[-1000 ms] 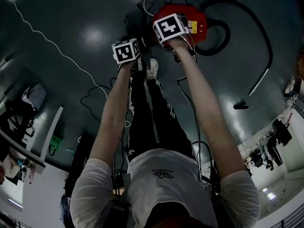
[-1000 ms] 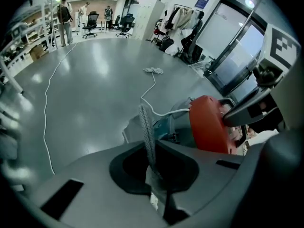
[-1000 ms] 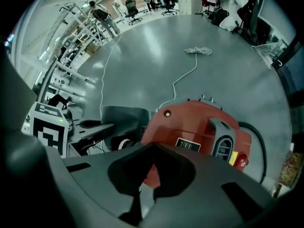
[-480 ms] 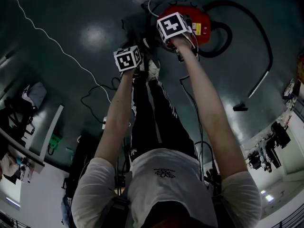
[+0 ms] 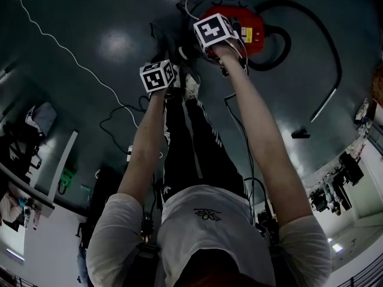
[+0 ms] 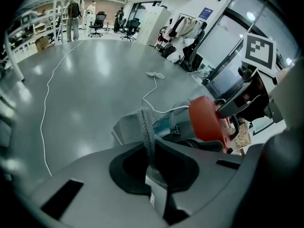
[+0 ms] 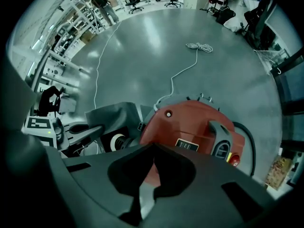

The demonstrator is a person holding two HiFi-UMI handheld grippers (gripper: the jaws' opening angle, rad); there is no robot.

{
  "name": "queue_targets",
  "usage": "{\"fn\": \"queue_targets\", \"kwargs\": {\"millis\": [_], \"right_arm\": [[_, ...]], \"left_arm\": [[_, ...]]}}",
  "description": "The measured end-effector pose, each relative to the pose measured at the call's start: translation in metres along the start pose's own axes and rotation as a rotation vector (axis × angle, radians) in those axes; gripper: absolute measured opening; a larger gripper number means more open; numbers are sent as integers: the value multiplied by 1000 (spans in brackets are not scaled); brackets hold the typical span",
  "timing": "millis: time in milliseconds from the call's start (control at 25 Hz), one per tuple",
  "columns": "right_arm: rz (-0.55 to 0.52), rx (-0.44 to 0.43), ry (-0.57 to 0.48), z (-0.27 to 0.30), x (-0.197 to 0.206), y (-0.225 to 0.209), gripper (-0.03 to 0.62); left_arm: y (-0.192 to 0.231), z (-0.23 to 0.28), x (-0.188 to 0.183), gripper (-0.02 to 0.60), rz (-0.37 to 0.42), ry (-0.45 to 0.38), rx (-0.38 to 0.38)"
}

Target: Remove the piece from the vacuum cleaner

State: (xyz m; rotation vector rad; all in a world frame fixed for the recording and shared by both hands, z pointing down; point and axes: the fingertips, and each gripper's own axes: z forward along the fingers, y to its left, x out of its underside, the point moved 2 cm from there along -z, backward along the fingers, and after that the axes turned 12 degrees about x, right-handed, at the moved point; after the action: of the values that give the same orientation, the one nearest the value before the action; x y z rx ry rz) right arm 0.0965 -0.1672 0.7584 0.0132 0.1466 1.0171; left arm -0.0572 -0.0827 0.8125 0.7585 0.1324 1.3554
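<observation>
The red vacuum cleaner (image 5: 242,26) stands on the dark floor ahead of the person's feet. My left gripper (image 6: 148,144) is shut on a grey fabric piece (image 6: 130,127) with a perforated strip along its edge, held just left of the vacuum cleaner's red body (image 6: 206,122). My right gripper (image 7: 152,151) is shut, its tips at the near edge of the red lid (image 7: 190,125). From the right gripper view the grey piece (image 7: 116,115) hangs left of the vacuum cleaner, with a white round part (image 7: 116,141) below it.
A black hose (image 5: 311,28) loops from the vacuum cleaner to a metal wand (image 5: 326,100), and a dark nozzle (image 5: 301,134) lies apart. A white cable (image 5: 66,49) crosses the floor at the left. The person's shoes (image 5: 191,87) stand right behind the grippers.
The left gripper has drawn a little back toward the person with the grey piece in it. The right gripper stays at the red lid.
</observation>
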Motion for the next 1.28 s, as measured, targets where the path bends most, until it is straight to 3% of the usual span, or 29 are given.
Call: {"fn": "queue_targets", "kwargs": {"millis": [160, 360, 640, 1280], "right_arm": [[-9, 18, 12, -1, 3, 0, 12], [4, -30, 33, -1, 0, -2, 12], [-3, 29, -23, 1, 1, 4, 11], [-11, 35, -37, -1, 1, -1, 11]], "left_arm": [[1, 0, 1, 17, 64, 21, 18], [11, 23, -17, 17, 185, 101, 33], [13, 6, 2, 17, 125, 18, 10], [9, -13, 12, 17, 146, -26, 9]]}}
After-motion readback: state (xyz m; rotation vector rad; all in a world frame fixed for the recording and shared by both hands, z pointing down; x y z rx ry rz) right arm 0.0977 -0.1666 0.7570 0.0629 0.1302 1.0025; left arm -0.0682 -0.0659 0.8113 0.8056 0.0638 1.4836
